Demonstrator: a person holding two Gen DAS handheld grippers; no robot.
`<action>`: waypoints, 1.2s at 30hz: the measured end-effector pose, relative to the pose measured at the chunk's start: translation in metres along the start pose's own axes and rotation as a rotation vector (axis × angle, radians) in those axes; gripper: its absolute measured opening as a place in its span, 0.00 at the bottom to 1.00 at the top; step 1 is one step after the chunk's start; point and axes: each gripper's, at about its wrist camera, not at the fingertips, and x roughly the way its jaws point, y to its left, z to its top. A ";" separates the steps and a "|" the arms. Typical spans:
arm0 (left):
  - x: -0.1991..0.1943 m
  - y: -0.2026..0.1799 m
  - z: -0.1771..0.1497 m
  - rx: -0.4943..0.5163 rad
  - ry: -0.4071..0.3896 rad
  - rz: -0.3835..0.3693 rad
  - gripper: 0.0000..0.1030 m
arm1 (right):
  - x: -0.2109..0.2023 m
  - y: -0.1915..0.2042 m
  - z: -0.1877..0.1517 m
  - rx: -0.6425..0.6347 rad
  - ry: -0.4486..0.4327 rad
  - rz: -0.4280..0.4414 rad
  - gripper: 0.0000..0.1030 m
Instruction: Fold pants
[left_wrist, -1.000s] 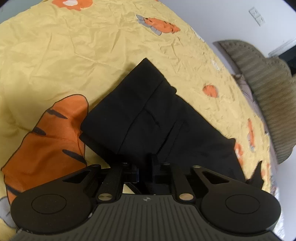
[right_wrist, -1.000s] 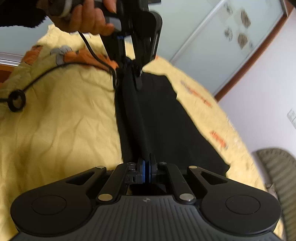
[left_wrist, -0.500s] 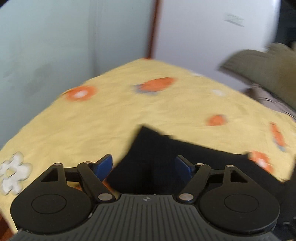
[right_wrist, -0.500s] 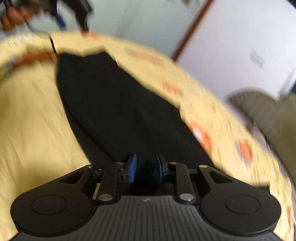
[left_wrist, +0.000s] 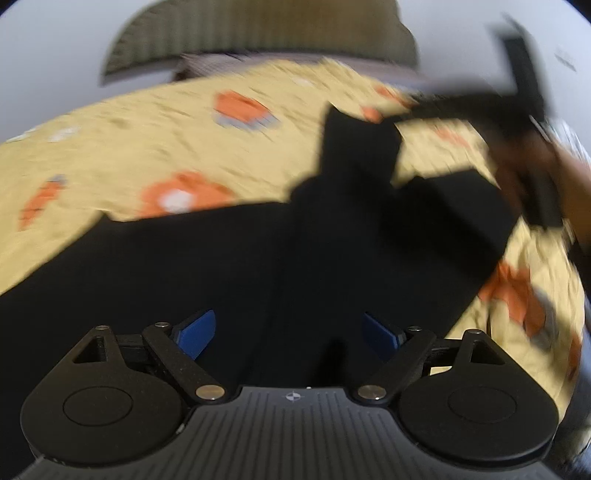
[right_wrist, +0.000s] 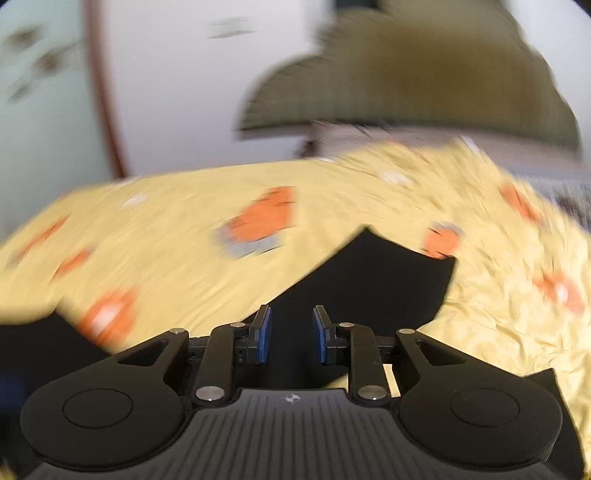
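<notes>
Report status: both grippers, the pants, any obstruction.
Left gripper open, empty, over black pants. Right gripper open, empty. Pants lie on yellow bedspread. Frames blurred; no obstruction seen.

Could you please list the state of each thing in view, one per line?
Pants: lying spread on the sheet, held by neither gripper, not yet a compact fold.
Left gripper: jaws wide open, empty, above the pants.
Right gripper: jaws open, empty, over the pants.
Sheet: spread over the bed, wrinkled.
</notes>
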 end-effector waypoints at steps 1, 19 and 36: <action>0.006 -0.002 -0.003 0.016 0.007 -0.012 0.82 | 0.017 -0.010 0.009 0.025 0.014 -0.027 0.23; 0.041 -0.010 0.008 0.067 -0.078 -0.060 0.75 | 0.167 -0.045 0.066 0.165 0.150 -0.312 0.07; 0.030 -0.010 0.011 -0.018 -0.078 -0.088 0.07 | -0.057 -0.141 -0.003 0.624 -0.221 -0.126 0.05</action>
